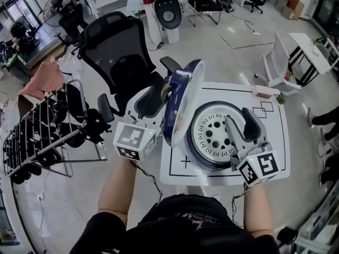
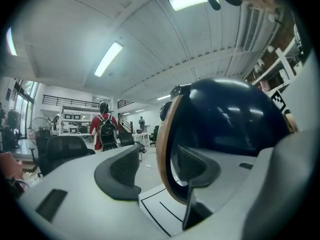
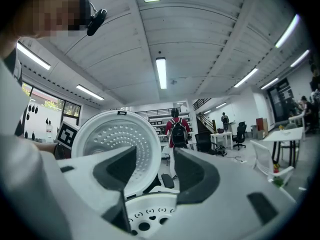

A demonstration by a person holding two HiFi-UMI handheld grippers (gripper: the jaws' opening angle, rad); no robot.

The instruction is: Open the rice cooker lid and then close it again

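At the middle of the worktop, cooker with lid upright at its left: opening done, closing left to do. Left gripper parted astride the lid rim, not pinching; right gripper parted, empty, over the cooker.

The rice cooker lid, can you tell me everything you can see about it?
The lid stands open and upright at the left side of the cooker. Its outside is a shiny dark blue dome with a tan band round the edge. Its inside is a round white plate covered in little dimples. The left tongs straddle its rim, one finger on each side, without squeezing it.
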